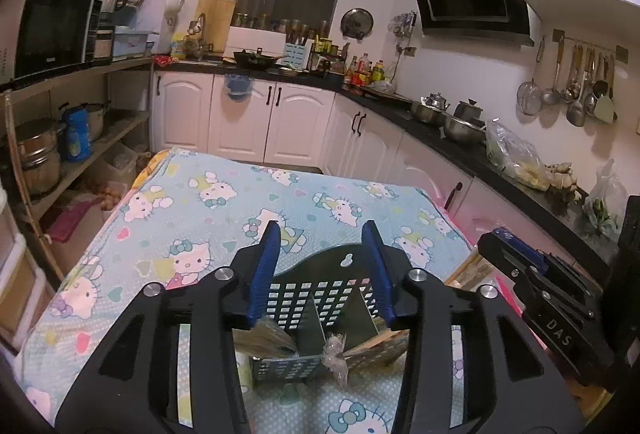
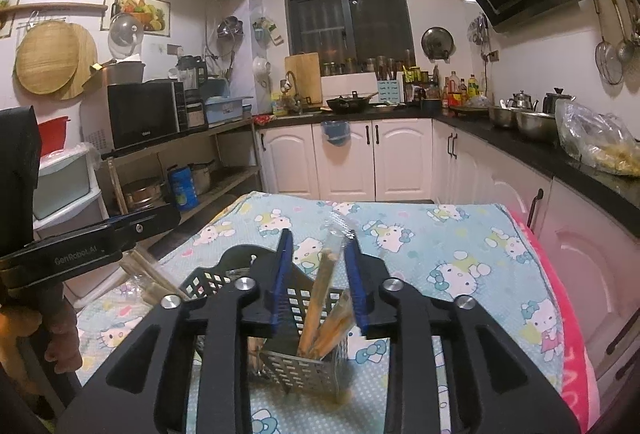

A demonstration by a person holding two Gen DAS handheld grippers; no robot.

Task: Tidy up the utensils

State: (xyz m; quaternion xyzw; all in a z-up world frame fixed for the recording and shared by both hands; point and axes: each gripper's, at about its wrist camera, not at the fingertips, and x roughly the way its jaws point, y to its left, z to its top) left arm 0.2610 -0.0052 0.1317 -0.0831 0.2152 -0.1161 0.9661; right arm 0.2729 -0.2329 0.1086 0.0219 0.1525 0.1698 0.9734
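A perforated utensil caddy stands on the Hello Kitty tablecloth. It holds plastic-wrapped wooden chopsticks in its compartments. My left gripper is open and empty, its blue fingers hovering over the caddy's back wall. In the right wrist view the caddy holds a plastic-wrapped bundle of chopsticks that stands up between the blue fingers of my right gripper. The jaws stand slightly apart around it, not pressing it. More wrapped chopsticks lie left of the caddy.
The right gripper's body shows at the right of the left wrist view, the left one at the left of the right wrist view. White cabinets and a black counter ring the table. A shelf with pots stands left.
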